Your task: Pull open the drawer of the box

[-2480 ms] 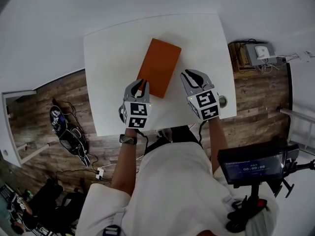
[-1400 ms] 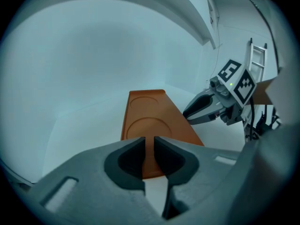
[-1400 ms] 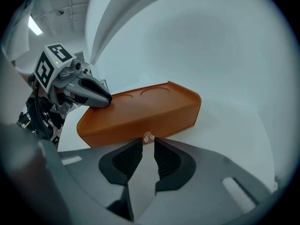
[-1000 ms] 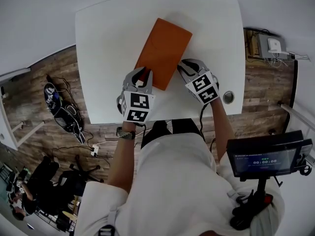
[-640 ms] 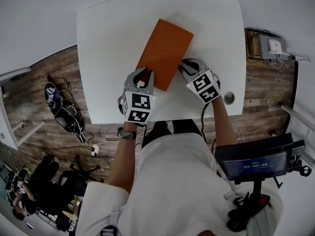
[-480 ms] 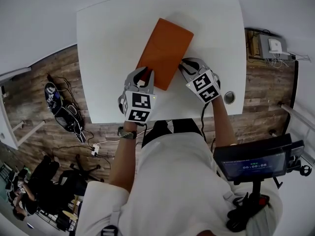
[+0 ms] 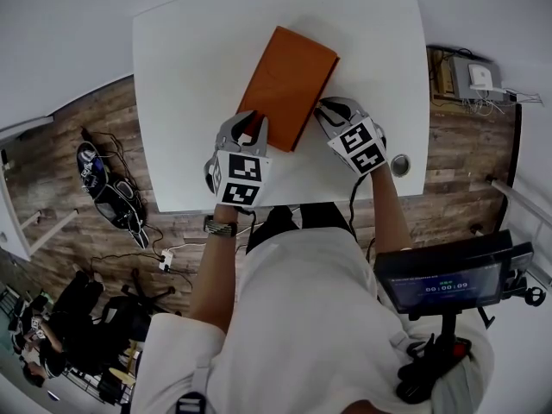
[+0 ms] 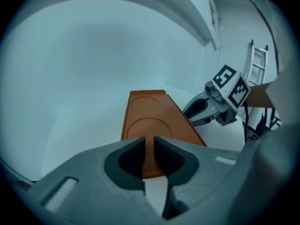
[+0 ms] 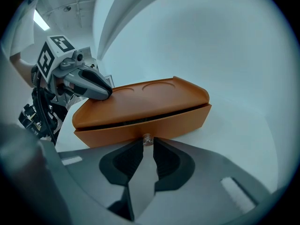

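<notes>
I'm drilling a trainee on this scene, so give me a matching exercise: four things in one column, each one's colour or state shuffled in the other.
1. left gripper
2. right gripper
3. box
4. table

A. white
B. shut on the knob
C. orange
D. tip resting on the box's top

Pairs: 1-D, 2-B, 3-C, 4-A

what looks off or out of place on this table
Nothing spilled or damaged. The orange box just lies askew to the white table's edges, and a thin dark slit shows above its drawer front. The right gripper pinches the drawer knob.
</notes>
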